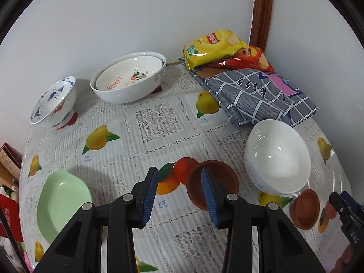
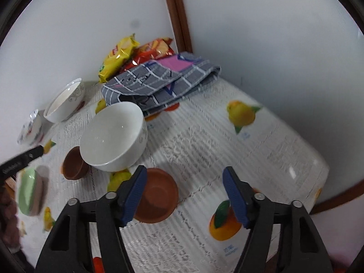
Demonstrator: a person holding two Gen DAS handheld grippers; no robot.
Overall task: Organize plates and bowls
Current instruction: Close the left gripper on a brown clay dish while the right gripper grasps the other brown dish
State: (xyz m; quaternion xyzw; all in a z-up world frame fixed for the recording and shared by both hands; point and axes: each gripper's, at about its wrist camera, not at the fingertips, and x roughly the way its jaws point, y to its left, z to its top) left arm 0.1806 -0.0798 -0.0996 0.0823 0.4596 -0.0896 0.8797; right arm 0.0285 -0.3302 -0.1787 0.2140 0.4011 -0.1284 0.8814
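Note:
In the left wrist view my left gripper (image 1: 179, 195) is open and empty above the table; a small brown bowl (image 1: 225, 182) lies just behind its right finger. A white bowl (image 1: 277, 157) sits to the right, a second brown bowl (image 1: 306, 209) beyond it, a green dish (image 1: 61, 202) at left. At the back stand a large white bowl (image 1: 129, 79) with a "LEMON" plate inside and a blue-patterned bowl (image 1: 54, 102). In the right wrist view my right gripper (image 2: 184, 195) is open and empty; a brown bowl (image 2: 157, 195) lies by its left finger, behind it the white bowl (image 2: 113, 134) and another brown bowl (image 2: 74, 163).
A folded grey checked cloth (image 1: 261, 93) and yellow and red snack bags (image 1: 216, 45) lie in the back corner by the wall. The fruit-print tablecloth (image 2: 250, 154) ends at the table edge on the right. Boxes (image 1: 9, 159) stand off the left edge.

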